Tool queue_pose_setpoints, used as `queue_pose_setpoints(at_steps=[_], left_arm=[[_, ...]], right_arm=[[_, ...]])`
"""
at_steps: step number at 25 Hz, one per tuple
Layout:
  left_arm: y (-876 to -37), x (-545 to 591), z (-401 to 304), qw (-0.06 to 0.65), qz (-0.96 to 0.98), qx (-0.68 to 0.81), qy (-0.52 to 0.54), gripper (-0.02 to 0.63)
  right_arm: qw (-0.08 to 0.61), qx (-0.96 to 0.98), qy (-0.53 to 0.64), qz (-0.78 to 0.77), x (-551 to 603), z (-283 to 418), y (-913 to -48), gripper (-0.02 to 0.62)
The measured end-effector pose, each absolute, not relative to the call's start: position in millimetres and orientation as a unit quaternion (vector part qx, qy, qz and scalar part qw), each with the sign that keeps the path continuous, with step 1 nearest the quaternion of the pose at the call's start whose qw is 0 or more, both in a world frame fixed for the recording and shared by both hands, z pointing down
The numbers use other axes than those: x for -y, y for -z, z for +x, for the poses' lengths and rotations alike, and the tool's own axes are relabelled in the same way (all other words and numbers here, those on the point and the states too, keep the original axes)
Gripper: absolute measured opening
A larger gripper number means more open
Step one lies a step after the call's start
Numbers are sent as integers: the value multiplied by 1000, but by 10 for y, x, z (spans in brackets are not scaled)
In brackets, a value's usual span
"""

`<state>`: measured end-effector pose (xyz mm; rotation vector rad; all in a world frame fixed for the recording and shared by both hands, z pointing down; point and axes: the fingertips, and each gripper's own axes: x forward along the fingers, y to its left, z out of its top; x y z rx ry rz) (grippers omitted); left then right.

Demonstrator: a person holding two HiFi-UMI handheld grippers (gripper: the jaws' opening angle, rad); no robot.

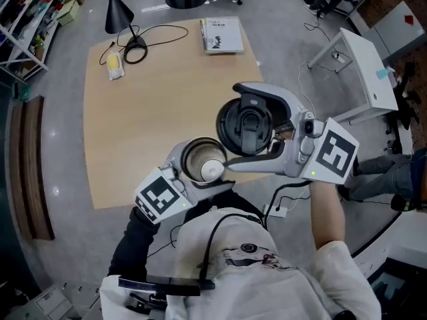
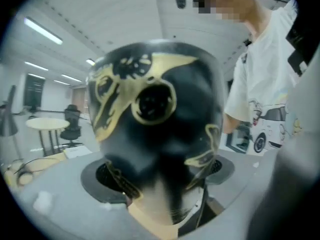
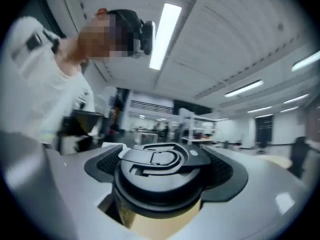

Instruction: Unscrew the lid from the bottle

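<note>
Both tongs are loaded. The left tongs [image 2: 160,173] have their jaws clamped on the body of the bottle [image 1: 203,160], a black one with gold markings that fills the left gripper view. The right tongs [image 3: 165,170] have their jaws spread wide around the black lid [image 1: 247,125], and their pads press on its rim from either side.

In the head view both are held close in front of the person's chest, above the near edge of the wooden table [image 1: 133,145]. The bottle's mouth is bare and faces up, with its steel inside showing. The lid sits just beside it, up and to the right, clear of the neck, with its top turned toward the camera.

By this showing the unscrewing itself looks done, and the step in hand is drawing the lid away from the bottle. The next move probably calls for carrying the lid well clear and setting it down on a bare part of the table. The left tongs should meanwhile keep the bottle upright and steady. The right jaws should not slacken until the lid rests on something.

Farther off on the table lie a book [image 1: 222,35], a looped cable [image 1: 150,40] and a small yellow item [image 1: 115,64], well apart from the work.
</note>
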<state>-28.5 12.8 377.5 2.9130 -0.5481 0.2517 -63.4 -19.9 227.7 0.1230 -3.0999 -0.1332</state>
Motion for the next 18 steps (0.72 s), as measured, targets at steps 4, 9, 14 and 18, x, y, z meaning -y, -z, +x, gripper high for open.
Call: queue_pose_setpoints(at_steps=[4,9,14,18], left_arm=[[-3799,646,-1281,96,881,461,-57,416],[-3702,1022,-1974,73,792,604,-51,416],[-3582,1086,-1874,53,791,608,-54,417],[-3551,1132,-1757,50,797,600,-50,417]], right_arm=[[29,948,46,313,960,10,-2786,494],[-13,898,-13,440,1333,394,-3164,492],[14,893,29,449,1387,468,-3154,492],[11,891,17,454,1450,540,-3200,492]])
